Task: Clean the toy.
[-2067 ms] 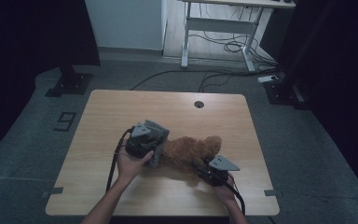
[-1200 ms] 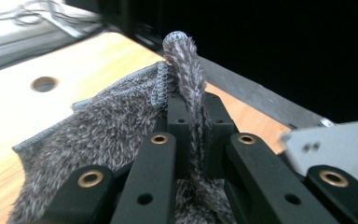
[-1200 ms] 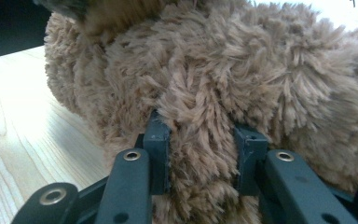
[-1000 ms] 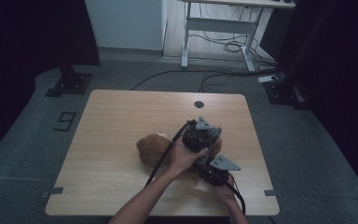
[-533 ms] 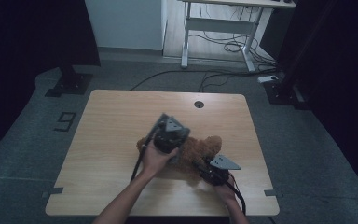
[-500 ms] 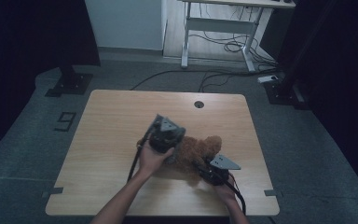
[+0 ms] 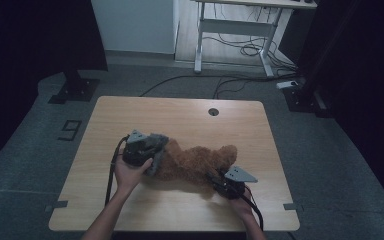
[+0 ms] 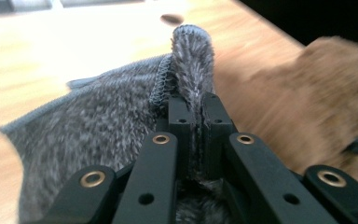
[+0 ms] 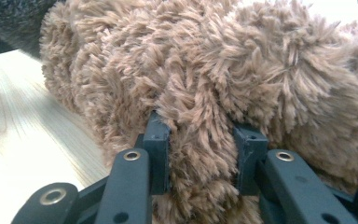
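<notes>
My left gripper (image 8: 193, 116) is clamped on the grey cloth's (image 8: 98, 126) seam, at the plush toy's (image 7: 195, 162) left end. Right gripper (image 9: 200, 140) pinches brown fur at its right end. Toy lies lengthwise left-to-right between my hands on the table (image 7: 180, 115); cloth nearer my left.

The left claw (image 7: 152, 150), clamped on the grey cloth (image 8: 98, 126), has swung from over the right claw to the plush toy's (image 7: 195, 162) left end

One brown plush toy (image 7: 195, 162), one grey cloth (image 8: 98, 126) — two hand-held grippers, left (image 7: 147, 155) and right (image 7: 217, 181).
</notes>
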### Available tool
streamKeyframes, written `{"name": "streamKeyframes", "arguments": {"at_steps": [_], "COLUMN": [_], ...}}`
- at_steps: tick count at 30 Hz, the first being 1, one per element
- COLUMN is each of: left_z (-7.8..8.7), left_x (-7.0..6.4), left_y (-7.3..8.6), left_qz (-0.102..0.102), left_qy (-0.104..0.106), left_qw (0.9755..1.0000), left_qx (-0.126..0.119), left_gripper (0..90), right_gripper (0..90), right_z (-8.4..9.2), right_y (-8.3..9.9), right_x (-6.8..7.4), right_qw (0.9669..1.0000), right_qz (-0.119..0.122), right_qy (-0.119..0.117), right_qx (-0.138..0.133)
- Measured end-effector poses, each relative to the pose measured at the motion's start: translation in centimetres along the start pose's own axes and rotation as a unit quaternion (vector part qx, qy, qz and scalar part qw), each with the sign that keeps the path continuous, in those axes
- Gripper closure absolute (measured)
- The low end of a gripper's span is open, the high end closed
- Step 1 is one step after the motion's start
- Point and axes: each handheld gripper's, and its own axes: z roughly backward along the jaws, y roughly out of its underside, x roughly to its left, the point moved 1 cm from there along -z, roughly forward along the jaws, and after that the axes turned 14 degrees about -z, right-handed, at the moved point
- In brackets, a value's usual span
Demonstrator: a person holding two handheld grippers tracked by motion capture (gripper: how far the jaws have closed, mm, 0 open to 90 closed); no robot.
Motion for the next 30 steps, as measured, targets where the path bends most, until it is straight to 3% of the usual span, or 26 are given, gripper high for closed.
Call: {"name": "streamKeyframes", "arguments": {"at_steps": [3, 6, 11, 14, 16, 18, 20, 25, 28, 30], "left_z": [0.2, 0.6, 0.1, -1.6, -3.2, -4.8, -6.1, -5.3, -4.2, -3.8], "left_x": [0.8, 1.1, -0.3, -1.5, -2.0, -2.4, -2.7, -3.0, -3.8, -4.0], "left_y": [1.1, 0.4, -3.2, -5.2, -5.8, -5.6, -4.4, -2.4, -1.2, -0.6], "left_qz": [0.021, 0.019, -0.018, -0.036, -0.032, -0.031, -0.030, -0.009, -0.013, -0.011], "left_qy": [0.007, 0.001, 0.009, 0.025, 0.043, 0.065, 0.078, 0.088, 0.087, 0.087], "left_qw": [0.9997, 0.9998, 0.9997, 0.9990, 0.9985, 0.9967, 0.9944, 0.9952, 0.9959, 0.9960], "left_qx": [-0.005, -0.007, -0.014, -0.005, 0.012, 0.039, 0.065, 0.041, 0.025, 0.018], "left_gripper": [84.4, 84.5, 84.2, 84.0, 83.8, 83.6, 83.5, 84.0, 84.1, 84.1], "right_gripper": [64.7, 64.7, 64.7, 64.7, 64.6, 64.3, 64.1, 59.6, 46.8, 41.0], "right_z": [0.1, 0.1, 0.0, 0.0, 0.1, 0.2, 0.3, 0.4, 1.4, 2.5], "right_y": [0.0, 0.1, 0.0, 0.0, 0.0, 0.1, 0.1, -0.1, -0.3, -0.5], "right_x": [0.0, 0.0, -0.3, -0.3, -0.3, -0.3, -0.4, -0.2, 0.0, 0.0], "right_qw": [1.0000, 1.0000, 1.0000, 1.0000, 1.0000, 1.0000, 1.0000, 0.9998, 0.9992, 0.9989], "right_qz": [0.003, 0.000, -0.006, -0.005, -0.003, -0.002, -0.003, 0.004, 0.013, 0.003], "right_qy": [-0.003, -0.003, -0.006, -0.007, -0.006, -0.006, -0.007, -0.016, -0.034, -0.044], "right_qx": [0.001, 0.000, -0.001, -0.001, 0.000, 0.001, 0.001, 0.007, 0.018, 0.014]}}
